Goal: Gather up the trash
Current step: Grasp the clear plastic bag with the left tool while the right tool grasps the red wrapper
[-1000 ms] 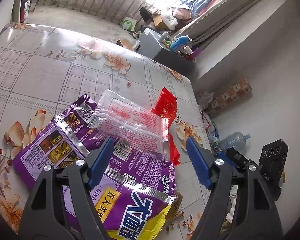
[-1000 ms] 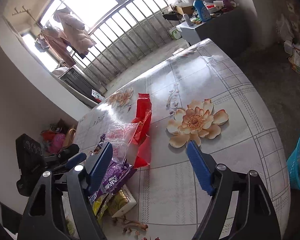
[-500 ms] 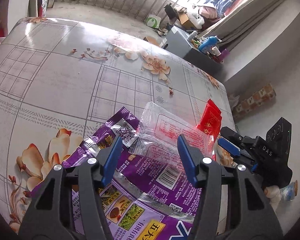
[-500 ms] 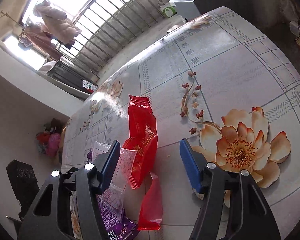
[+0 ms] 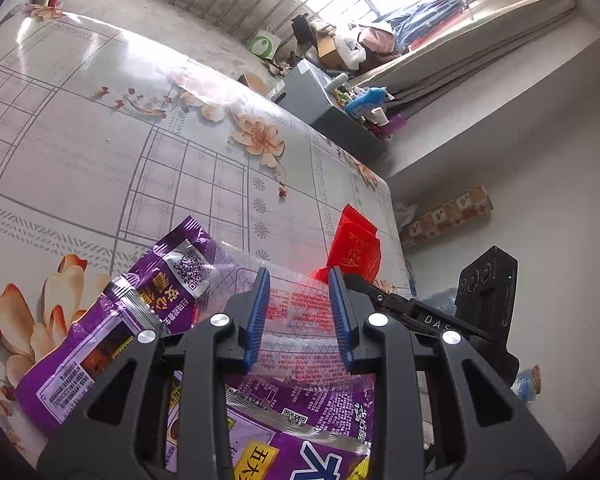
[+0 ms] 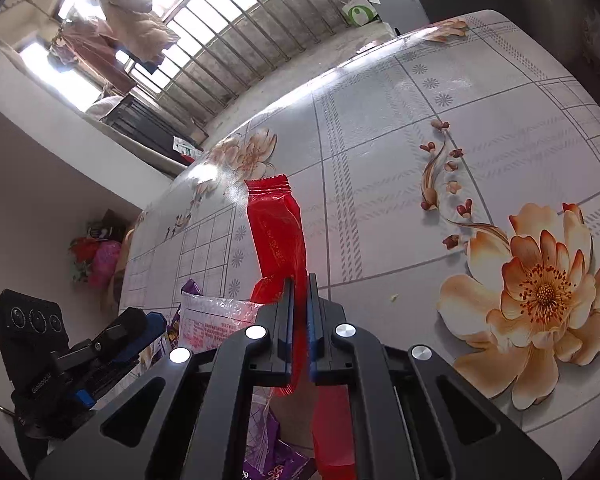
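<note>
1. The purple snack bag (image 5: 112, 344) runs off the bottom edge of the left wrist view, and the left gripper (image 5: 300, 316) covers its middle.
2. The clear wrapper (image 5: 296, 320) has red print too small to read.
3. In the right wrist view, the red wrapper (image 6: 278, 236) disappears between the right gripper (image 6: 299, 320) fingers (image 6: 286, 320), so its lower end is mostly hidden.
</note>
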{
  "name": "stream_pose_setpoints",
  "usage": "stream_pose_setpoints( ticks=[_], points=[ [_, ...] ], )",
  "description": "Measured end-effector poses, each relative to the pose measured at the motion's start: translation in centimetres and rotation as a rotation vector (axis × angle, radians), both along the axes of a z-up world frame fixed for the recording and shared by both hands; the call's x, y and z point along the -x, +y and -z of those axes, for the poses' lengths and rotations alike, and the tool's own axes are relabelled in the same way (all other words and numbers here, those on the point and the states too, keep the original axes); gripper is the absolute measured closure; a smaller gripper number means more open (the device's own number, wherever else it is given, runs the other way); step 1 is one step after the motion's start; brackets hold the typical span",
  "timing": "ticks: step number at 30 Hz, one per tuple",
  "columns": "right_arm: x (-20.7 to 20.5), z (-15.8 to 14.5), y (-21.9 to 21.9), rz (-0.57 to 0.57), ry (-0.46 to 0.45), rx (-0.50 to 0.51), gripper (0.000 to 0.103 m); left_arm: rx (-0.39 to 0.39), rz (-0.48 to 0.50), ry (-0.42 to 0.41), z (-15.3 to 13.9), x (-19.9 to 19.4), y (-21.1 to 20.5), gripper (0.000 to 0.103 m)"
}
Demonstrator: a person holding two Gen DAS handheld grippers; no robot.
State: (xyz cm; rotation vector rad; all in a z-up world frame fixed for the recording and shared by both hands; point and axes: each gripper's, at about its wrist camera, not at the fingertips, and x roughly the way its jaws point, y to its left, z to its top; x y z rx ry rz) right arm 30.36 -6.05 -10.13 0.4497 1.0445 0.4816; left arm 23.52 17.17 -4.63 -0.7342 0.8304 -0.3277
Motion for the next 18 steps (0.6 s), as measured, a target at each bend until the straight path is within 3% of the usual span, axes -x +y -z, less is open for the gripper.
stream_pose_setpoints(
  ticks=[5,14,18],
  points=[
    [0.5,-0.2,-0.4,0.002,-0.002,0.0,0.098,0.004,0.022,-0.014,-0.6,-0.1,-0.6,0.076],
    [2.5,-0.3,-1.5,-0.014,0.006,-0.024,0.098,-0.019,-0.028,0.083,0.6,1.3,1.1,0.076],
    [3.5,-0.4,-1.7,-0.027,0.015,-0.041,0.098,-0.001,-0.045,0.143,1.5,1.7,1.8,0.071]
  ],
)
